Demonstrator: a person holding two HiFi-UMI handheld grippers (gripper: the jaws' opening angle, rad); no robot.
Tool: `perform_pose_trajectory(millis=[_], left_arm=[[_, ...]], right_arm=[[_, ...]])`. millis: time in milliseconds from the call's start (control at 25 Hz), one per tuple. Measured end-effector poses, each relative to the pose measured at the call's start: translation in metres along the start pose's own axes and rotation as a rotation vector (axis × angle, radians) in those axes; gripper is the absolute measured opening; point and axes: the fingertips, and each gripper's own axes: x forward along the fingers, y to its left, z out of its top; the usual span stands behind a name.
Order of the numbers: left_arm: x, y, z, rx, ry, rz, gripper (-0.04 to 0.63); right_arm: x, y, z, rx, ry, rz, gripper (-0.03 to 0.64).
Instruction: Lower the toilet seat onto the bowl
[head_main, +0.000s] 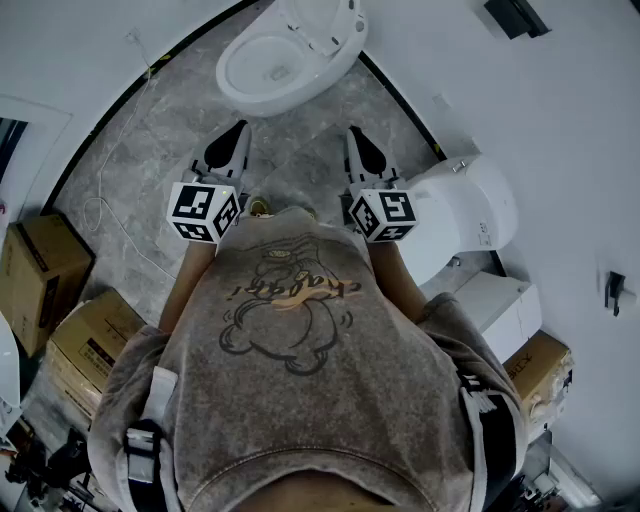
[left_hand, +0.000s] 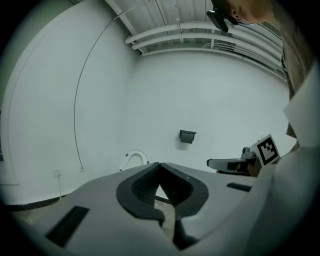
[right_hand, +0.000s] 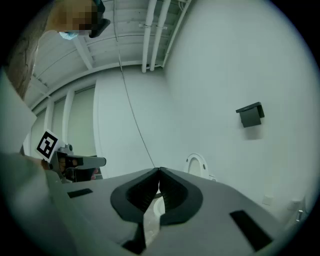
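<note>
The white toilet (head_main: 268, 70) stands on the grey tiled floor at the top of the head view. Its seat (head_main: 318, 22) is raised against the back; in the gripper views it is an upright white ring (left_hand: 134, 159) (right_hand: 196, 165) against the wall. My left gripper (head_main: 238, 128) (left_hand: 159, 164) and right gripper (head_main: 354, 133) (right_hand: 159, 170) are held side by side in front of the person, short of the bowl and touching nothing. Both are shut with nothing between their jaws.
Another white toilet-like fixture (head_main: 465, 215) sits close to the right gripper. Cardboard boxes (head_main: 40, 265) (head_main: 90, 340) stand at the left and one box (head_main: 540, 365) at the right. A thin cable (head_main: 100, 210) lies on the floor. A black fitting (left_hand: 187, 136) hangs on the wall.
</note>
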Motion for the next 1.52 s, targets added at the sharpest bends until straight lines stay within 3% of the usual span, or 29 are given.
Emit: perform_pose_trajectory(millis=[400,760,1080,1520], left_arm=[[0.009,-0.013,-0.007,0.013,-0.018,0.025,0.009],[0.042,0.005,-0.009,0.014,-0.022,0.064,0.009],[0.126,0.047,0.016,0.013,-0.026,0.011,0.009],[0.265,0.147,0.093,0.049,-0.019,-0.129,0.009]], right_arm=[[-0.011,-0.014,-0.003,0.016,-0.013,0.044,0.026],[0.014,-0.039,-0.019,0.027,0.019,0.06,0.026],[0.089,-0.079,-0.005,0.034,0.03,0.03,0.026],[0.242,-0.126,0.064,0.028,-0.028,-0.094,0.027]])
